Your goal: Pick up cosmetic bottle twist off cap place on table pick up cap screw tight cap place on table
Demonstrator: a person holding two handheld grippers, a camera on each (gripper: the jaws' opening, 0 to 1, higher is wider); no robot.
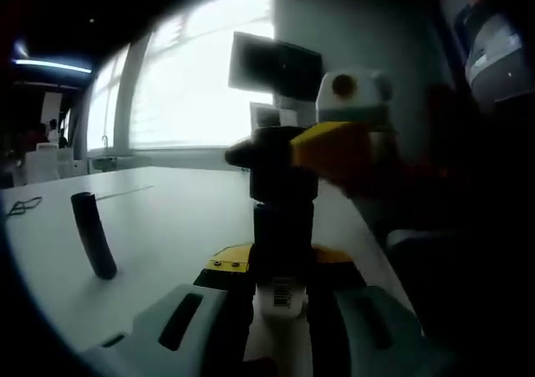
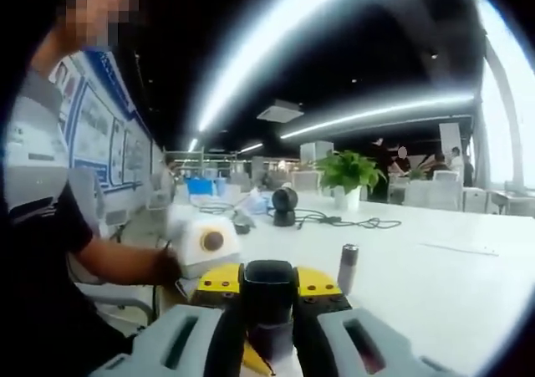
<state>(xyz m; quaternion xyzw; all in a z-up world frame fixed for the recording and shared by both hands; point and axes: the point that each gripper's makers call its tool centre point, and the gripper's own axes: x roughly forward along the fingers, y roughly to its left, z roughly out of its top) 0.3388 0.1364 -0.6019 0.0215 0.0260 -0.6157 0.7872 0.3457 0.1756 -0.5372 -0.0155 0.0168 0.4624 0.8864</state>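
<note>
Black cosmetic bottle (image 1: 282, 243) upright, pinched between left tool (image 1: 280, 310) jaws, barcode label low between them. Right tool (image 1: 334, 147) reaches in from right, clamped on black cap (image 1: 280, 164) atop bottle. Right gripper view: right tool (image 2: 267, 323) jaws pressed on cap (image 2: 267, 289). White surface (image 1: 167, 226) beneath.

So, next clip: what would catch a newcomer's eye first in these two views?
In the left gripper view, the dark cosmetic bottle with a white barcoded base stands upright between the left gripper fingers, while the right gripper clamps its top from the right. In the right gripper view, the black cap sits between the yellow-tipped fingers. A dark curved tube stands on the white table.
</note>
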